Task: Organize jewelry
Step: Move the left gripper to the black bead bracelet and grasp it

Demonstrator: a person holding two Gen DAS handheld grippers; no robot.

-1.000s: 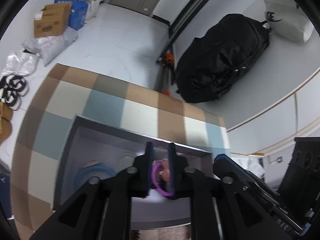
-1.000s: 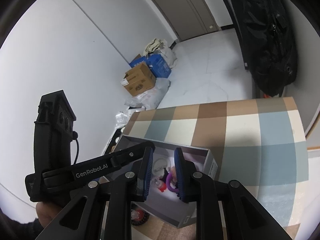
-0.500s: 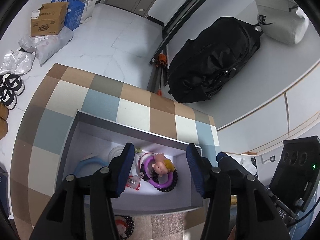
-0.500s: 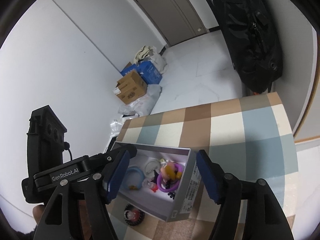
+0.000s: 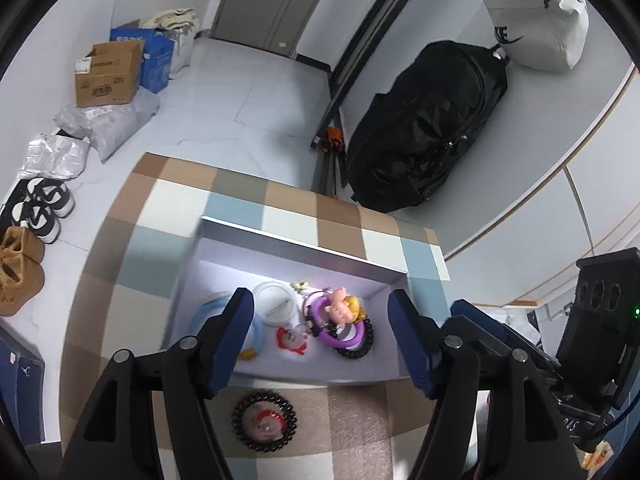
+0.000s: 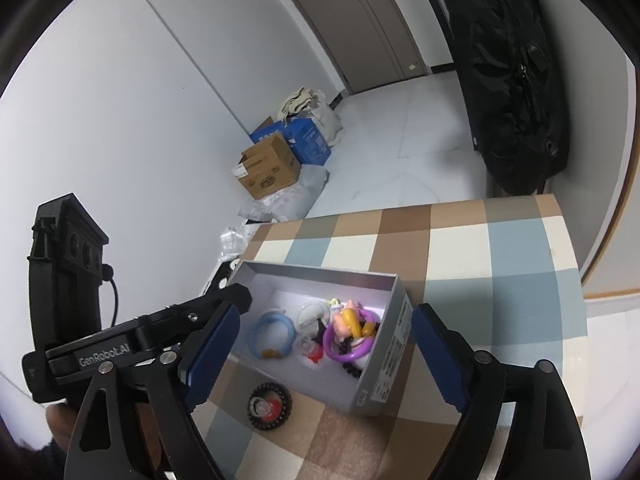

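— While both claws are hanging over the grey box (image 5: 304,242), which step is the person working through?

— Judging by the scene, the release: the left gripper (image 5: 320,336) and right gripper (image 6: 324,354) are both opening, with nothing between their jaws. The purple ring with the doll charm (image 5: 340,320) is lying inside the box, beside the blue bangle (image 6: 271,334) and a clear round case (image 5: 276,302).

— What is the next move asking for?

— Probably the black coil bracelet (image 5: 265,420), which is sitting on the checked tablecloth (image 6: 500,256) just outside the box's near wall. One claw needs to be dropping onto it.

— And the pose?

— Both grippers are pointing steeply downward, side by side, above the box.
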